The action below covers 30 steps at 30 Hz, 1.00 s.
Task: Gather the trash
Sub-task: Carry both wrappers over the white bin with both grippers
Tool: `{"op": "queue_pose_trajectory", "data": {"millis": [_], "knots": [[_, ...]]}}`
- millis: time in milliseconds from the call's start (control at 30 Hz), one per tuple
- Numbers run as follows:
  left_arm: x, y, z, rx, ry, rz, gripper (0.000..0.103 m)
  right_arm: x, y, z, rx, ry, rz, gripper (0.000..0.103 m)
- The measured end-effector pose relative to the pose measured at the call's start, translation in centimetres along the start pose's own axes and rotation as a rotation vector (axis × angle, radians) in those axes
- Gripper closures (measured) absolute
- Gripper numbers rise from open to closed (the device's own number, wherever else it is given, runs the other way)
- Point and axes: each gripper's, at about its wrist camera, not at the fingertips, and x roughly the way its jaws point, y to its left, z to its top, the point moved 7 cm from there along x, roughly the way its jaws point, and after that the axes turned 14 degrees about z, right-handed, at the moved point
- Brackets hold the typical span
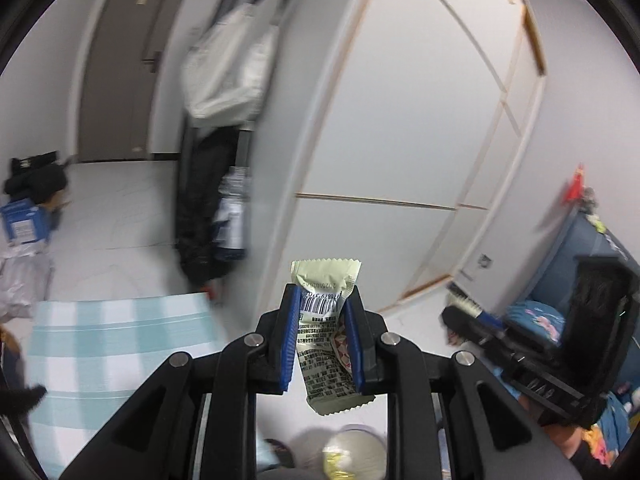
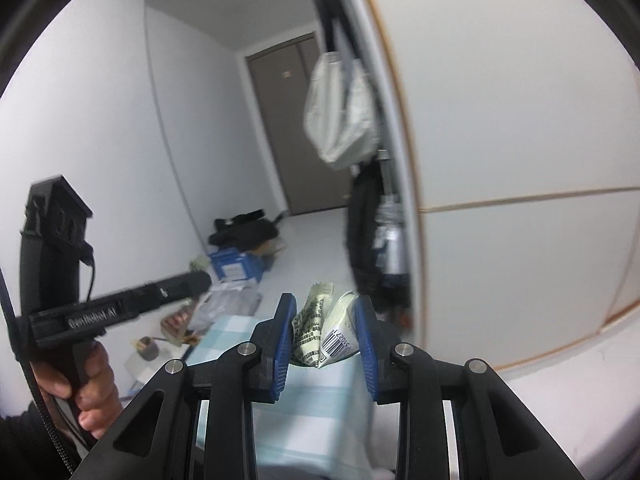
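Currently, left gripper (image 1: 322, 320): blue ribbed pads clenched on a pale green, flat plastic snack wrapper with barcode and serrated ends (image 1: 326, 320), held upright, well above the floor. Right gripper (image 2: 325, 334): narrowly parted, clamping a crumpled pale green printed wrapper with barcode (image 2: 326, 334) between its pads. Below: white-and-teal checked cloth (image 1: 116, 344). Far left: blue cardboard box (image 2: 236, 266) on white floor. Right: white panelled wardrobe (image 1: 400, 120); grey fabric bag (image 1: 232, 60) hanging beside it, blurred.
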Motion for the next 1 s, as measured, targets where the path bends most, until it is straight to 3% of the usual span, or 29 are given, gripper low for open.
{"op": "queue_pose_trajectory", "data": {"millis": [167,400,700,1000], "knots": [[2.5,-4.9,-2.3,0.076,0.075,-0.080,0.086,-3.8,-4.7,-4.3,0.073,0.009,-0.093,0.074],[7.8,-10.3,-8.3,0.173,0.306,-0.173,0.086,-7.3,-11.9,-11.8,0.268,0.038,-0.209,0.074],[15.0,-13.7,-17.1,0.303,0.632,-0.173,0.086,-7.6,-17.8,-20.3,0.469,0.102,-0.282,0.074],[18.4,-14.4,-23.9,0.368,0.920,-0.149,0.086,-7.6,-20.9,-28.2,0.627,0.203,-0.310,0.074]]}}
